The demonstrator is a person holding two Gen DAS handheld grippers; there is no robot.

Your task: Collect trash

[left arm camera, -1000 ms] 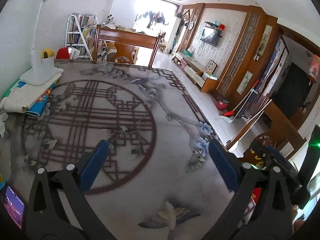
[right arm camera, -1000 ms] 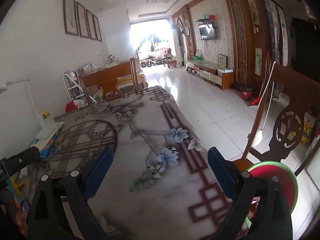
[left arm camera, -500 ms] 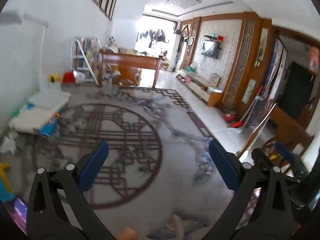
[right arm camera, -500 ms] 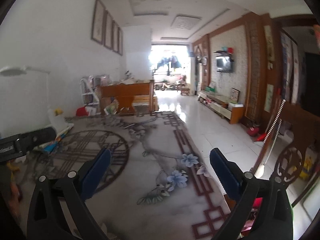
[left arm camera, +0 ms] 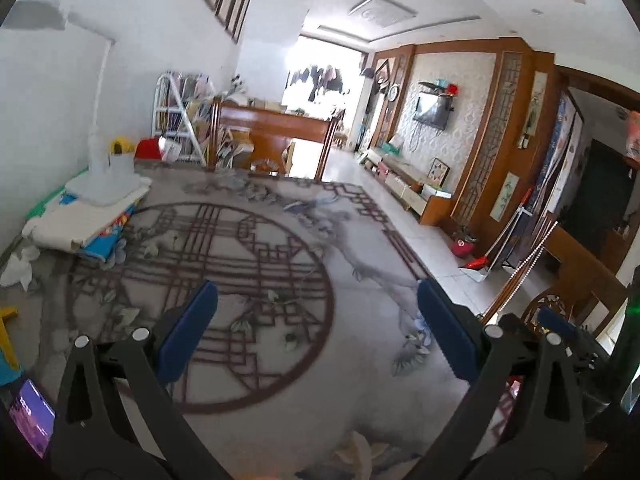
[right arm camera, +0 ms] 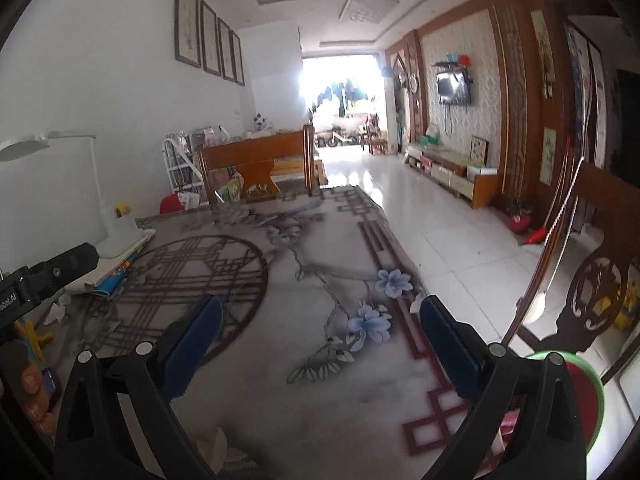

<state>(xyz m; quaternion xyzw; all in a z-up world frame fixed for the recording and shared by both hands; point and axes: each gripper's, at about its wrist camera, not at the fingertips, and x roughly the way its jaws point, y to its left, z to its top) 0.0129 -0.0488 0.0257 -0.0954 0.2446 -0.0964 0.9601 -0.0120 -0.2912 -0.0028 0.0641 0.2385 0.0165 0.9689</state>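
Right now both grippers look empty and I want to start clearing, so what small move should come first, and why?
Probably swing the left gripper leftward toward the crumpled white paper at the table's left edge, beside the stacked books. Both grippers are open and hold nothing, the right gripper faces bare tablecloth, and that paper is the only likely trash visible.

Four framed pictures (right arm camera: 208,38), one desk lamp (right arm camera: 100,200), one television (right arm camera: 452,88).

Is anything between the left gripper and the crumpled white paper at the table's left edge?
Nothing visible: only bare patterned tablecloth separates the open left gripper from the crumpled white paper; the stacked books sit beyond it.
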